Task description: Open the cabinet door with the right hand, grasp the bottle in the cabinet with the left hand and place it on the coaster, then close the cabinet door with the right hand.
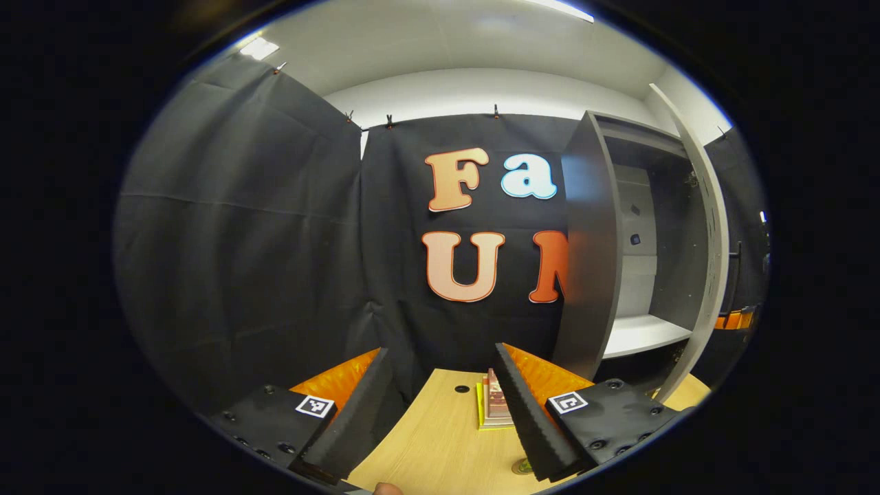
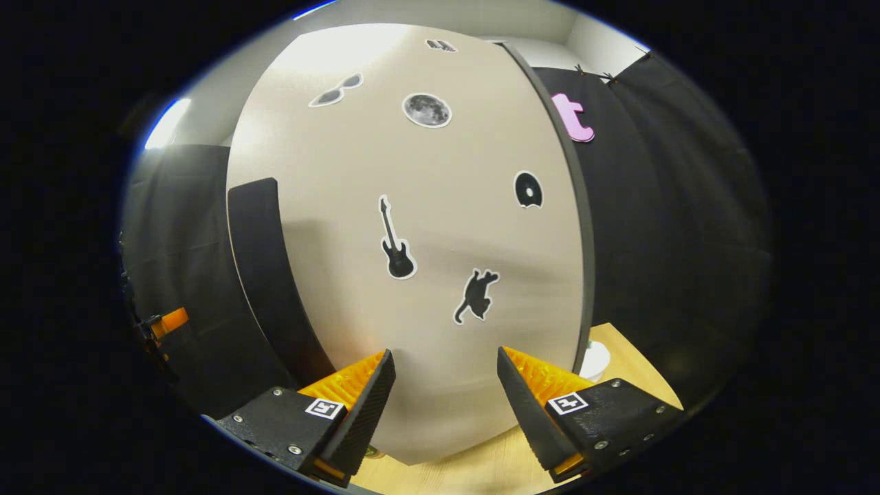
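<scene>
- In the left gripper view the left tool (image 1: 440, 405) hangs above the wooden bench (image 1: 440, 440) with its fingers spread wide and nothing between them.
- Past its right finger (image 1: 533, 419), a small stack of flat things (image 1: 495, 405) lies on the bench: a yellow-green sheet at the bottom and pinkish layers on it. I cannot tell whether this is the coaster.
- A small dark hole (image 1: 462, 389) sits in the bench top just left of that stack.
- A small round thing (image 1: 522, 467) lies on the bench by the base of the right finger, mostly hidden by it.
- To the right stands the cabinet (image 1: 591, 254), its door (image 1: 705, 227) swung open and seen edge-on at the far right.
- Inside, a pale shelf (image 1: 643, 333) shows, with no bottle visible on the part that can be seen.
- In the right gripper view the right tool (image 2: 445, 405) is close to the outer face of the cabinet door (image 2: 412, 240), its fingers wide apart and gripping nothing.
- That pale door face carries dark stickers: a guitar (image 2: 397, 240), a cat (image 2: 476, 295), a moon (image 2: 427, 110), sunglasses (image 2: 335, 90) and a disc (image 2: 528, 190).
- A white round object (image 2: 595, 359) rests on the bench behind the door's right edge, partly hidden.
</scene>
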Tool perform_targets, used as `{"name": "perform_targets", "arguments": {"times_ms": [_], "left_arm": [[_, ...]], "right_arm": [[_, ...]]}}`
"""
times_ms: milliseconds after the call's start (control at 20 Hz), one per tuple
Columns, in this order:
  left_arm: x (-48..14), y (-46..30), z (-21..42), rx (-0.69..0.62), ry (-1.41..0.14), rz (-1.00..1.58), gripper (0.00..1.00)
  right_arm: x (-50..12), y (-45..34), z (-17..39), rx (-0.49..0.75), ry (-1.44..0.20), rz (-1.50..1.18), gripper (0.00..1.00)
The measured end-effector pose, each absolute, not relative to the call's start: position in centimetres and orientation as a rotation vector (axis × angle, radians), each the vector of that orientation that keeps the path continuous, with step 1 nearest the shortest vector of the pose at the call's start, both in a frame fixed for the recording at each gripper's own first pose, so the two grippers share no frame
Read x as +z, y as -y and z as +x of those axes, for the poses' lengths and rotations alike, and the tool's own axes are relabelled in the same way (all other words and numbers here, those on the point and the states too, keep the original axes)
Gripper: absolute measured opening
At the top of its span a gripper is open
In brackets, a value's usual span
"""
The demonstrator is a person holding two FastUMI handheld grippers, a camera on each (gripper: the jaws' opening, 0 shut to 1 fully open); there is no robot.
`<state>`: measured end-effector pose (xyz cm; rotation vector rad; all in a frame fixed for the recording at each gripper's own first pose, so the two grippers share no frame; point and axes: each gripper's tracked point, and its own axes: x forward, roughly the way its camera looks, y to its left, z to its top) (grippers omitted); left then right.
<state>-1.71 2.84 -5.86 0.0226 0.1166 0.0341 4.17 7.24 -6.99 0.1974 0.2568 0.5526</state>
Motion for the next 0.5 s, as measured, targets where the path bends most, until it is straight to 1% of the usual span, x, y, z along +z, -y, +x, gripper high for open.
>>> {"name": "perform_targets", "arguments": {"times_ms": [100,300,500], "left_arm": [[-5.8,-4.1,-1.6,0.049,-0.117,0.018,0.96],[-5.8,-6.2,-1.9,0.086,-0.117,0.021,0.99],[-6.3,-7.3,-2.0,0.107,-0.123,0.019,0.96]], "right_arm": [[-6.6,-7.5,4.2,0.564,-0.249,0.189,0.93],[-6.1,-8.4,5.0,0.553,-0.229,0.154,0.93],[-6.1,-8.5,5.0,0.558,-0.231,0.153,0.93]]}}
